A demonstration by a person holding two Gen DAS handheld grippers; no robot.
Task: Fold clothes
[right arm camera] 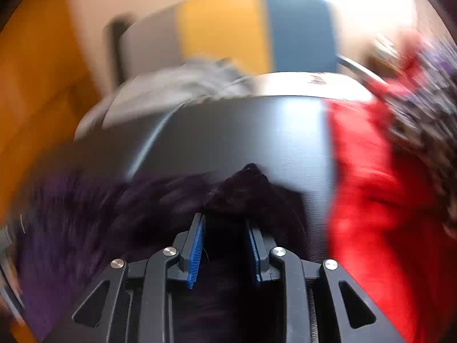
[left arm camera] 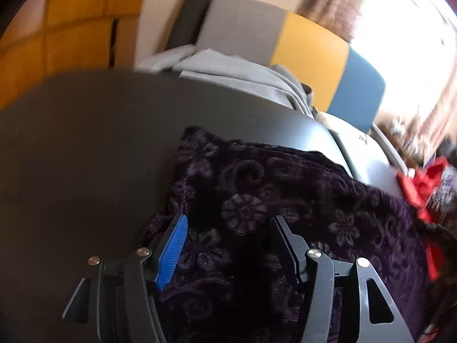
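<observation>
A lived-in home room. Behind the dark counter [left arm camera: 85, 131] stands a sofa [left arm camera: 308, 57] with a back in grey, yellow and blue panels, and grey laundry [left arm camera: 234, 71] is heaped on its seat. Bright daylight floods through a curtained window [left arm camera: 405, 28]. Mustard-yellow padded panels [left arm camera: 71, 28] cover the wall.

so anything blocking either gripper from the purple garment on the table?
Nothing visible. The left gripper is open right over the purple garment, and the right gripper has the fabric between its open pads. The red garment lies off to the side.
</observation>
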